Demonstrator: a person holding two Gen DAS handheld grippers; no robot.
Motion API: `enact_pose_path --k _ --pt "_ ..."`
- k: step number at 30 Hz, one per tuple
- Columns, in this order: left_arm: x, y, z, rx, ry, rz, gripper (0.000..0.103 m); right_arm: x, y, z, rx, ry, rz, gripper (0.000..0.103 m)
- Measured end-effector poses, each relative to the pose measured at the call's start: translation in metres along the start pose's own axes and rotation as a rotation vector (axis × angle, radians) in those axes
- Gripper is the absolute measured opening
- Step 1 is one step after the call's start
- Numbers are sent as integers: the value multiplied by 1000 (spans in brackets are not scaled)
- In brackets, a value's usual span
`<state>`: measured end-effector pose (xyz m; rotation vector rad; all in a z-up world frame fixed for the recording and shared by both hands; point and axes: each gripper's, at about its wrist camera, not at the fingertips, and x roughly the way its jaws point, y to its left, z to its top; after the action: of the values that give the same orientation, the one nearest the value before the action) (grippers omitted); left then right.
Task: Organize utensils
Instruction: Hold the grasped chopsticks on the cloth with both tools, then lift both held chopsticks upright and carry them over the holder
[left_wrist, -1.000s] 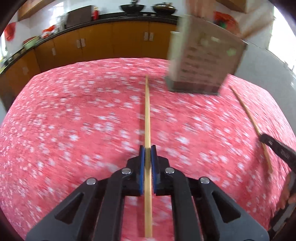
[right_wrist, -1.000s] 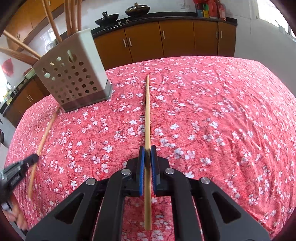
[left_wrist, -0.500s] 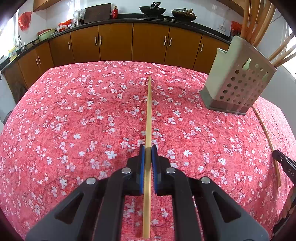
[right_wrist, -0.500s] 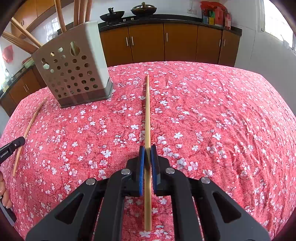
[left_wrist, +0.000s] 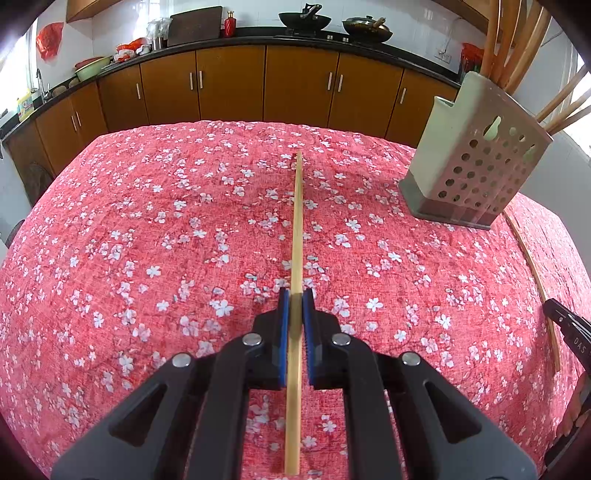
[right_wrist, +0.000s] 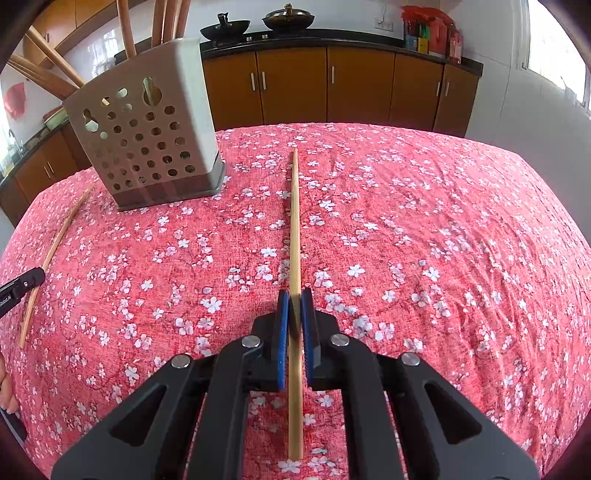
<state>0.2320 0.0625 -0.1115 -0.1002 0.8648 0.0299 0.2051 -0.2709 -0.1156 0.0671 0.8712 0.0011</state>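
Floral cloth (left_wrist: 147, 240) covered the desk. At two o'clock from the left tool (left_wrist: 294, 306) stood a perforated holder (left_wrist: 476, 166), perhaps full of chopsticks. Each tool, the right tool (right_wrist: 294, 306) too, pinched one chopstick (left_wrist: 296, 229).

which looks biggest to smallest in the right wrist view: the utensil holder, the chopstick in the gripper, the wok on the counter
1. utensil holder
2. chopstick in the right gripper, long but thin, and nearness to the camera inflates it
3. wok, far away, so its true size is unsure
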Motion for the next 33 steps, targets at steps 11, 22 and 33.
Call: enact_pose_path --k 11,22,33 --pt "0 0 1 -1 2 1 10 -1 -2 0 4 0 6 8" --pt "0 0 1 -3 3 1 10 -1 -1 1 4 0 5 8" --pt "-5 -5 -6 51 8 21 10 -4 -5 -1 22 1 21 8"
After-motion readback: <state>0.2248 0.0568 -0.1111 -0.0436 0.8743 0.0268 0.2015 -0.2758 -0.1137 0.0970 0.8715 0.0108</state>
